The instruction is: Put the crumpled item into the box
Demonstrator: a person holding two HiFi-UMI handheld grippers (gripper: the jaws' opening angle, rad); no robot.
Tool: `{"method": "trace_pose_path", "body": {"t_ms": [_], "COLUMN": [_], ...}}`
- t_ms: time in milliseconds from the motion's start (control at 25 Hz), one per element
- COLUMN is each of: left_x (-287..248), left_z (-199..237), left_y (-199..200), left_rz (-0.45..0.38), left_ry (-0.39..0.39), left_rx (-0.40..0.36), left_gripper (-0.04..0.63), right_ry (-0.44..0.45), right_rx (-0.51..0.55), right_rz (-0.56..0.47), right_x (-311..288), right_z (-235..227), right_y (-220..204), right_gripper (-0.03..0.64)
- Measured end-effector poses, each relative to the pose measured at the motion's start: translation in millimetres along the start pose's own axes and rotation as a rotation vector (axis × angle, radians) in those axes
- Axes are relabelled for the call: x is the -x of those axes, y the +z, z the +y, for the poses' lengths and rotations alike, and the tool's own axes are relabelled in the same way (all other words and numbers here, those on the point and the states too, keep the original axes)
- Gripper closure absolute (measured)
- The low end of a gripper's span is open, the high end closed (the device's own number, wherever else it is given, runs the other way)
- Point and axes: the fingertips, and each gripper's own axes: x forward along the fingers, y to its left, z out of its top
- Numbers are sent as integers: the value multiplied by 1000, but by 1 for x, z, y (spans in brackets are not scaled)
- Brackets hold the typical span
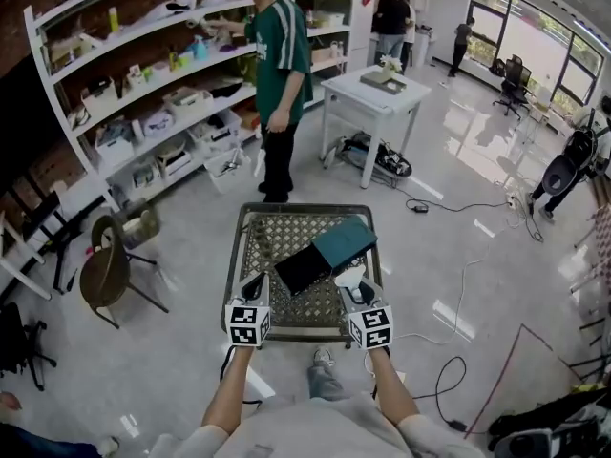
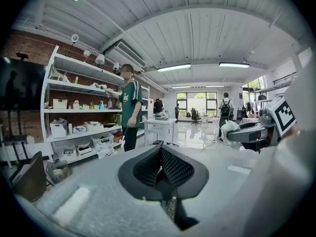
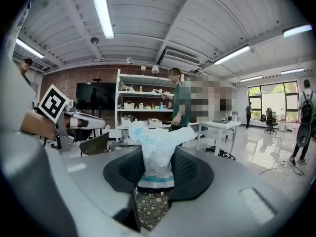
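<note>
Two hand-held grippers to track. Head view: finds the right hand-held gripper [image 1: 355, 292] over the near edge of the mesh bench [image 1: 277, 232], pinching the crumpled item [image 1: 349, 277] just short of the box [image 1: 304, 267], dark, with a teal flap [image 1: 346, 240] askew across its far end. Left gripper view: shows the left hand-held gripper [image 2: 162, 168] closed on nothing. Right gripper view: confirms jaws half closed around the crumpled item's waist; looks light, soft, springy, best pinched mid-bulk. Leaves a person [image 1: 283, 74], white table [image 1: 374, 92] and chair [image 1: 107, 267] well apart; watch that flap.
</note>
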Motion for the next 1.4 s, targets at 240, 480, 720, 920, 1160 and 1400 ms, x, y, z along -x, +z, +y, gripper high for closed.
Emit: {"method": "trace_pose_path", "body": {"t_ms": [240,480,720,920,1160,1400], "left_x": [-71,-138,-196,-223,-242,-249], "left_z": [13,26,35,45,63,83], "left_y": [26,44,54,56,53,44], "left_rz": [0,16,27,42,55,69], "left_ry": [16,41,56,62,71,47], "left_rx": [-8,-10,-3,-3,-2,17], "left_gripper": [589,589,589,589,589,589], "right_ry": [13,35,60,76,81,56], "right_rx": [-8,-21,-24,-30,-39,-32], "right_rz": [-5,2,13,32,53,70], "right_x": [-57,-113,-162,-193,-218,-235], "right_z": [-52,-99,-136,-149,-155,-149], "right_y": [18,30,38,39,34,34], "right_gripper": [486,486,486,486,486,486]}}
